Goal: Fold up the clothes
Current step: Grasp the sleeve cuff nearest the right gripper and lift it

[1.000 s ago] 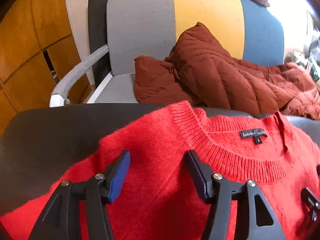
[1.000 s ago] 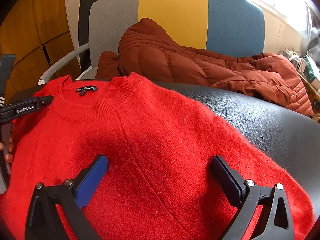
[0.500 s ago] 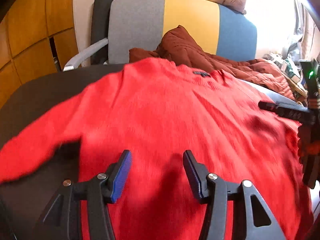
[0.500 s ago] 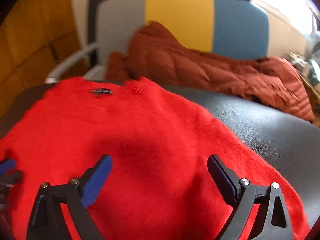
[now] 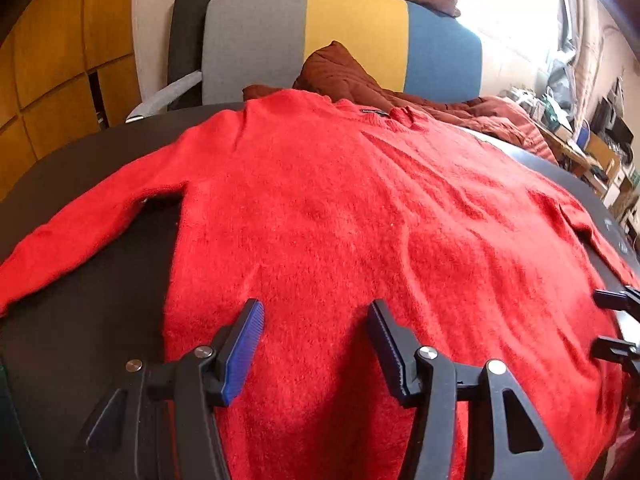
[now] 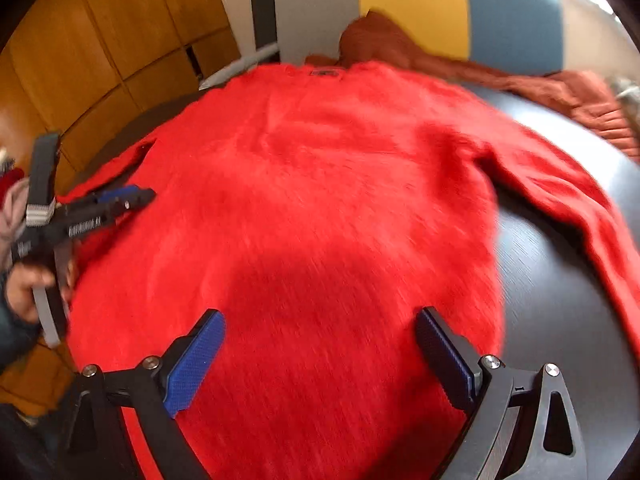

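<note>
A red knit sweater (image 5: 340,216) lies spread flat on a black round table (image 5: 80,320), collar and label at the far side, sleeves out to both sides. It fills the right wrist view too (image 6: 320,200). My left gripper (image 5: 316,340) is open and empty above the sweater's lower body, left of centre. My right gripper (image 6: 320,356) is open wide and empty above the lower body, near its right edge. The left gripper also shows at the left of the right wrist view (image 6: 120,200); the right gripper's fingers (image 5: 612,300) show at the right edge of the left wrist view.
A grey, yellow and blue sofa chair (image 5: 360,36) stands behind the table with a rust-brown quilted jacket (image 5: 480,112) on its seat. Wooden cabinets (image 5: 60,80) are at the left. Cluttered shelves (image 5: 600,140) are at the far right.
Both grippers have pulled back from the collar end toward the sweater's hem. The whole sweater with both sleeves has come into view. Both stay open.
</note>
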`<act>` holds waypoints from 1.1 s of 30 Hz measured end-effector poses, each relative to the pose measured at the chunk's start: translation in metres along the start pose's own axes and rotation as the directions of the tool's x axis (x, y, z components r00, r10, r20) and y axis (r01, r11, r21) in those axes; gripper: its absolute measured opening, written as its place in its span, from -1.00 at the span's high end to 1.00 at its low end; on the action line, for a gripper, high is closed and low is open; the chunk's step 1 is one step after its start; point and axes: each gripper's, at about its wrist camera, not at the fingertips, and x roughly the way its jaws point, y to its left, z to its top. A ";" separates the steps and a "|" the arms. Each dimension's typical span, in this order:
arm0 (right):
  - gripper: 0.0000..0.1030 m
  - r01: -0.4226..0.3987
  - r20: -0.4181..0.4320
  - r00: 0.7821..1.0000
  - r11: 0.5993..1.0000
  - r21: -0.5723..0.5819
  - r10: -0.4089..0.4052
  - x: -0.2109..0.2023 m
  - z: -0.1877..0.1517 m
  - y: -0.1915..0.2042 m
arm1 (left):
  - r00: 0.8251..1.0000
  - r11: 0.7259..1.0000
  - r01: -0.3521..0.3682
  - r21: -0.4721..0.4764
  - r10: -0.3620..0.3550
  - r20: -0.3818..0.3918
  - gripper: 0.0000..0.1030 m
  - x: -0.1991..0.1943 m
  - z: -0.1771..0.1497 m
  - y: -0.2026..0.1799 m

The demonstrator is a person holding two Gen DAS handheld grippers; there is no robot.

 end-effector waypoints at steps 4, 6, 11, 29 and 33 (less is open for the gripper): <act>-0.88 0.034 0.043 0.998 0.999 0.035 -0.036 -0.019 -0.031 -0.011 | 1.000 1.000 -0.011 0.006 0.011 0.016 -0.11 -0.007 -0.009 0.001; -0.88 -0.007 0.062 0.998 0.996 0.089 0.002 -0.029 -0.034 -0.020 | 1.000 1.000 -0.010 -0.008 0.010 0.020 -0.12 -0.009 -0.012 0.002; -0.73 -0.112 0.207 0.978 0.907 0.405 0.028 -0.076 -0.046 -0.075 | 1.000 1.000 -0.012 -0.019 0.012 0.024 -0.14 -0.010 -0.013 0.002; -0.72 0.351 0.001 0.799 0.468 0.811 -0.601 -0.183 -0.134 -0.279 | 1.000 0.999 -0.012 -0.034 0.013 0.026 -0.17 -0.009 -0.014 0.000; -0.72 0.365 -0.037 0.811 0.455 0.812 -0.584 -0.181 -0.135 -0.306 | 1.000 0.999 -0.015 -0.033 0.016 0.024 -0.18 -0.008 -0.014 -0.001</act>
